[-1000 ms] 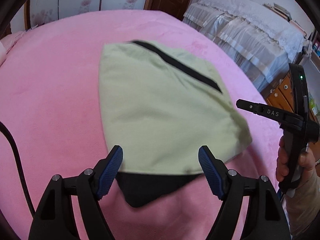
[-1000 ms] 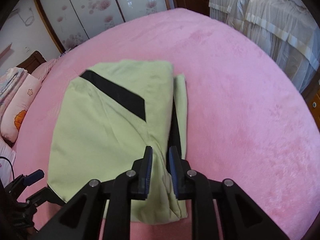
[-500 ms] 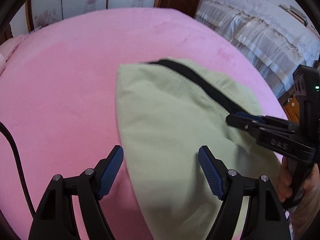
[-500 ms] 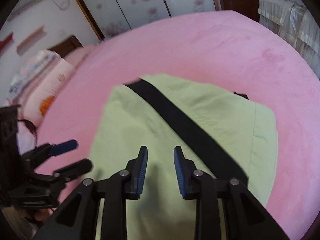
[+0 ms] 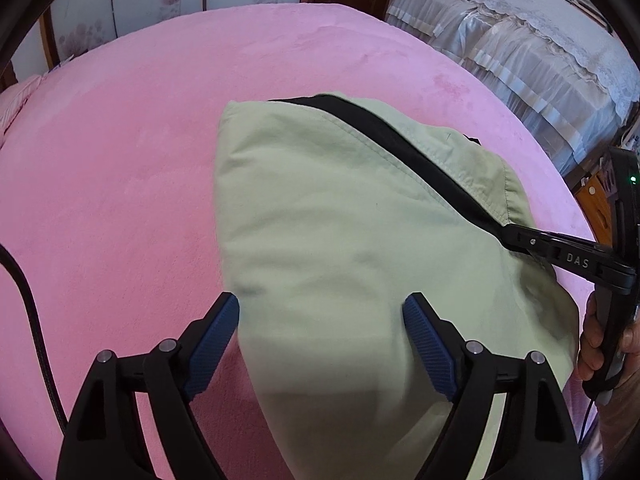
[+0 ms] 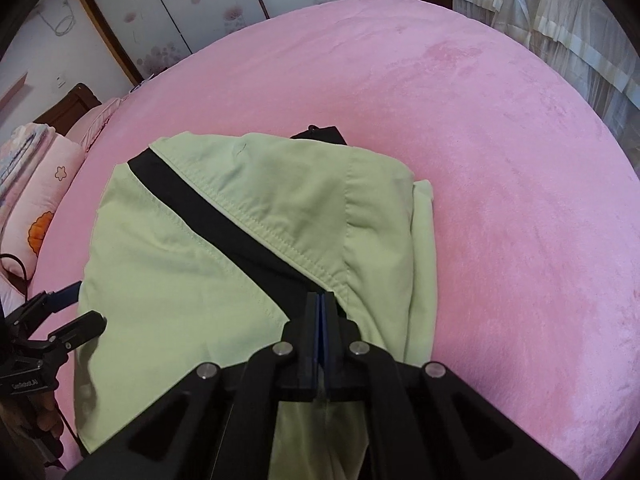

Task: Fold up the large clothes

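A pale green garment (image 5: 340,220) with a black stripe (image 5: 400,140) lies folded on the pink bed cover (image 5: 120,160). My left gripper (image 5: 321,300) hovers over its near left part. Its jaws are opening, with cloth under the gap and neither pad pressing it. In the right wrist view the garment (image 6: 200,280) fills the middle, and my right gripper (image 6: 321,296) is shut on the cloth at the lower end of the black stripe (image 6: 208,208); the fabric puckers toward its tips. The right gripper (image 5: 508,236) reaches in from the right in the left wrist view. The left gripper (image 6: 86,306) shows at the left edge.
A person's hand (image 5: 592,344) holds the right gripper's handle. Pillows (image 6: 40,200) lie at the bed's left end. A second bed with a lace cover (image 5: 520,40) stands beyond the right side. A black cable (image 5: 24,288) trails on the left.
Both grippers came forward and down over the garment. The right gripper swung onto the black stripe and its jaws closed there. The left jaws stand slightly wider.
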